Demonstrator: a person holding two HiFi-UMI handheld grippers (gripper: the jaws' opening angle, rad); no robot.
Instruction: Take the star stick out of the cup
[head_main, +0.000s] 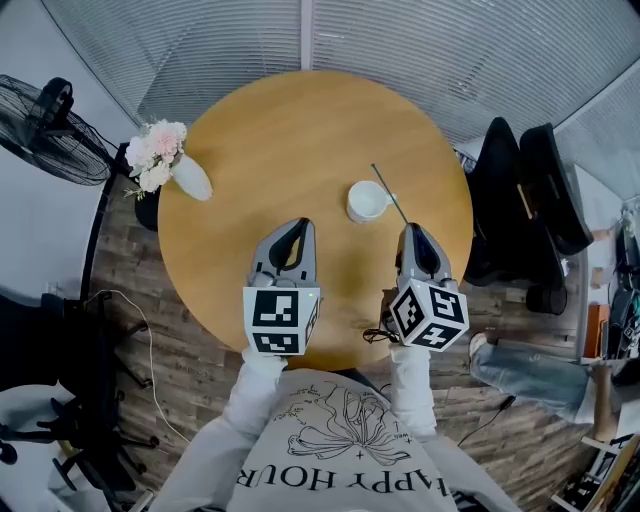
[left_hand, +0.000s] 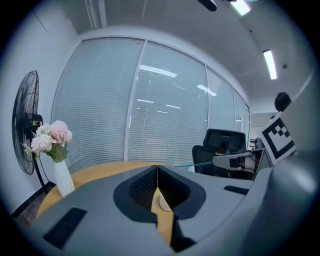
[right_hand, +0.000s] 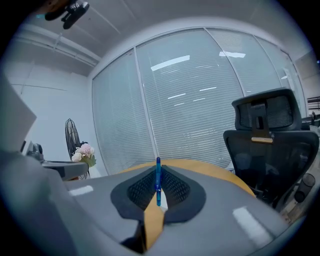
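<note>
On the round wooden table stands a white cup. My right gripper is shut on a thin stick that slants up and left past the cup's right rim. In the right gripper view the stick is blue and stands upright, pinched between the jaws of that gripper. I cannot make out its star end. My left gripper hovers left of the cup, shut and holding nothing. Between the left gripper's jaws a bit of the cup shows below, and the stick crosses above it.
A white vase of pink flowers lies at the table's left edge, and a black fan stands beyond it. Black office chairs are at the right. Another person's leg shows at lower right.
</note>
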